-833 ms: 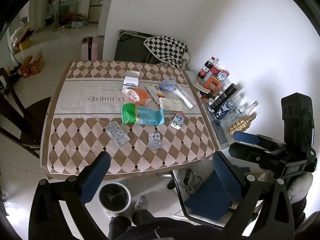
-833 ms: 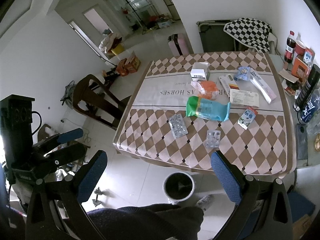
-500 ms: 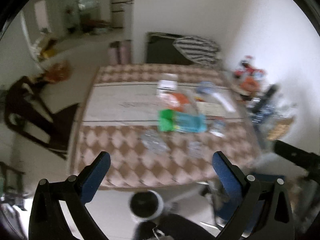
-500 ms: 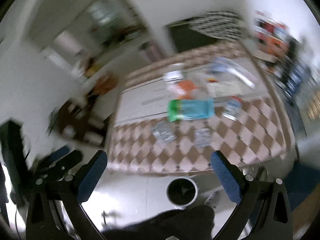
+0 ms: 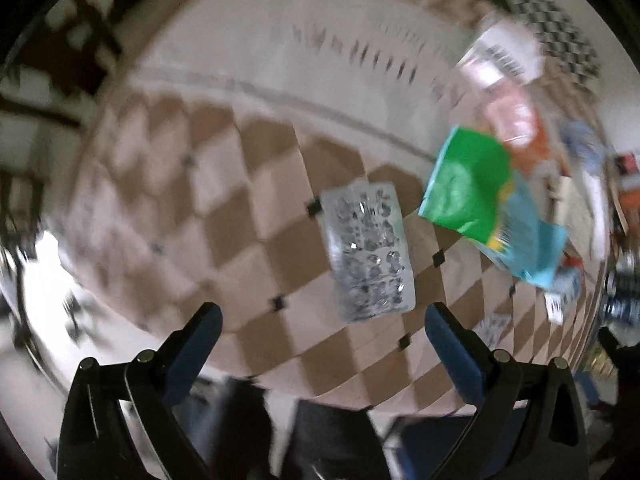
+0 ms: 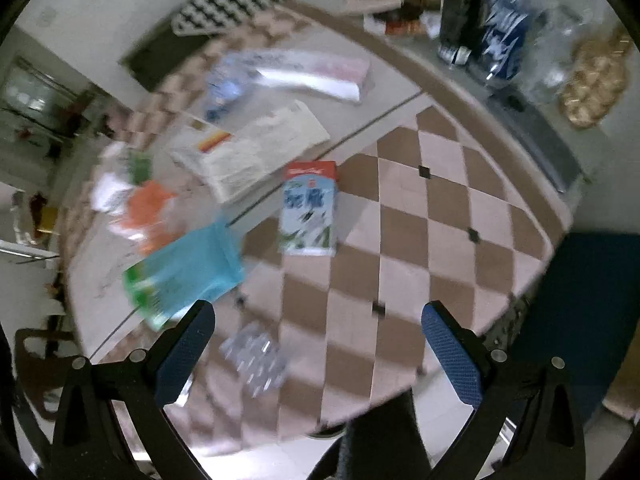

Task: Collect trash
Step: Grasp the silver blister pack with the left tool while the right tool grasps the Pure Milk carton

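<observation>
both my tongs are spread and empty, so i should lower the left tongs (image 5: 320, 334) squarely over the blister pack (image 5: 368, 250) on the bench (image 5: 248, 216) and pinch one edge.

Two blister packs (image 5: 370, 250) (image 6: 256, 358), one carton (image 6: 309, 210), one green-blue bag (image 5: 486, 206).

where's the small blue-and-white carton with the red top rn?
In the right wrist view, the small carton lies flat on the checkered tablecloth, ahead of the open right gripper, just right of the teal-and-green bag and below the printed paper leaflet.
</observation>
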A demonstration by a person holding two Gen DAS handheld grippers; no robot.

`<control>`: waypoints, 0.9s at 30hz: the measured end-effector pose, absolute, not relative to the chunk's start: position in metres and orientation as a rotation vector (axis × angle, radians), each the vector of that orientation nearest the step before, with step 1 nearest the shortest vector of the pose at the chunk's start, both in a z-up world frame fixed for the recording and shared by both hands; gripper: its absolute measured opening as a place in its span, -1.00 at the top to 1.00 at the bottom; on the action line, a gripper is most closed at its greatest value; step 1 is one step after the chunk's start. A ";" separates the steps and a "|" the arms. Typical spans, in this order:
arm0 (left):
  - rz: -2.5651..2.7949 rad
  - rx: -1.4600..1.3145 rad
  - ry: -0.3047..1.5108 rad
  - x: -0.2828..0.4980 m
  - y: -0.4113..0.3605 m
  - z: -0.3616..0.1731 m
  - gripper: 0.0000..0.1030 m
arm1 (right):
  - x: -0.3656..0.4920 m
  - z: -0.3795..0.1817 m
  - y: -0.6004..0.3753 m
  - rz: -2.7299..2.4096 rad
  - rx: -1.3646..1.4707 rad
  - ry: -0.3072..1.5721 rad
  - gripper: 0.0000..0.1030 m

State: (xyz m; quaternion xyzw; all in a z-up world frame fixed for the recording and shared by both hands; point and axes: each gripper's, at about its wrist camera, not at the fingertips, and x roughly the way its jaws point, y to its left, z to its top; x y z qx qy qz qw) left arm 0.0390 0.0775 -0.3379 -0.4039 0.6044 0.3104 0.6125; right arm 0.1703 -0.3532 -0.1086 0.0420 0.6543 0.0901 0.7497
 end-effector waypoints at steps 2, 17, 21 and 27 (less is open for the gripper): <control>0.711 -1.008 1.425 0.042 0.076 -0.362 -1.00 | 0.196 -0.137 -0.344 0.188 0.086 1.482 -1.00; 0.814 -0.924 1.482 -0.009 0.030 -0.351 -0.37 | 0.263 -0.218 -0.277 0.184 -0.063 1.572 -0.19; 0.780 -0.839 1.497 -0.015 0.015 -0.328 -0.20 | 0.261 -0.220 -0.260 0.188 -0.141 1.555 -0.06; 0.780 -0.700 1.478 -0.041 -0.004 -0.290 -0.20 | 0.251 -0.218 -0.240 0.235 -0.203 1.543 -0.04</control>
